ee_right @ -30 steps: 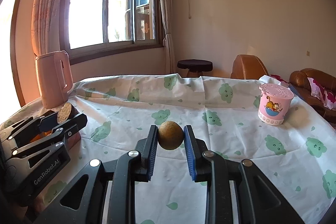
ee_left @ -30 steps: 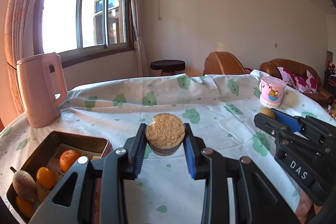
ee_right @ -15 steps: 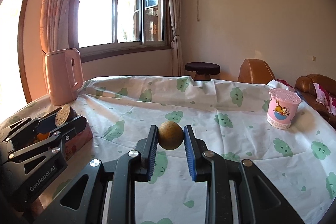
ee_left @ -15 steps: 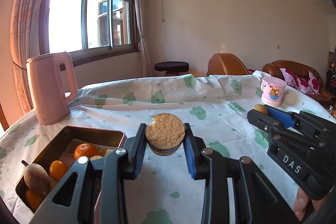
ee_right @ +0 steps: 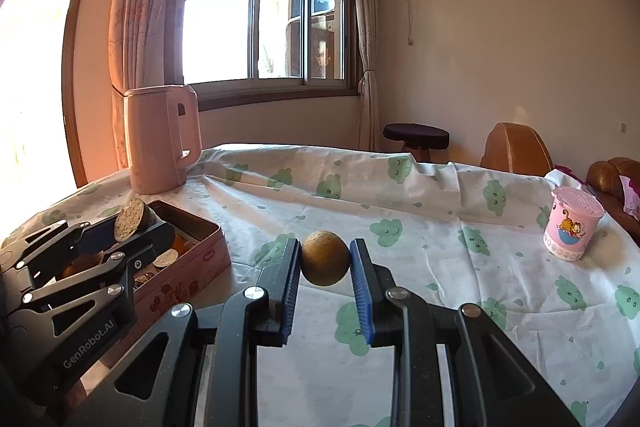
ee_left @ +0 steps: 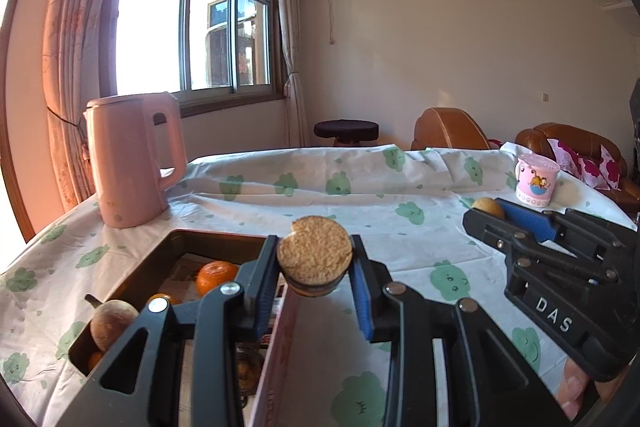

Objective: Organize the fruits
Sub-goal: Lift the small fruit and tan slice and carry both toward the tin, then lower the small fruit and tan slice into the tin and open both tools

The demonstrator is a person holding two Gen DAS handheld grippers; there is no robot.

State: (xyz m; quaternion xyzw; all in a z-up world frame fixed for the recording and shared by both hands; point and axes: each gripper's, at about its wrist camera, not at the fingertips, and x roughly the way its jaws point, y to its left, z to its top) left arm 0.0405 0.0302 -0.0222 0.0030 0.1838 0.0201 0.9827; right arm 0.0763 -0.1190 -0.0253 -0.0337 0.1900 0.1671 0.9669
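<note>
Left wrist view: the left gripper [ee_left: 315, 269] pinches a cut fruit [ee_left: 315, 257] at frame centre, its grainy flat face turned to the camera, over the right edge of the tin [ee_left: 208, 237]. The tin sits lower left and holds oranges [ee_left: 216, 273] and a brown fruit [ee_left: 112, 323]. In the right wrist view the right gripper [ee_right: 325, 261] is clamped on a round fruit [ee_right: 325, 258], centre frame, held above the cloth [ee_right: 420, 227].

Both pieces look light and firm. The cut one is gripped across its rind, which seems sensible, since the flat face would likely bruise or crumble. The round one may roll once released, so it wants setting low among the others.

The cloth is wrinkled, with green prints. A kettle [ee_left: 128, 159] stands at left, a cup [ee_left: 536, 185] at right. Behind are a window, curtains, stool and sofa.
</note>
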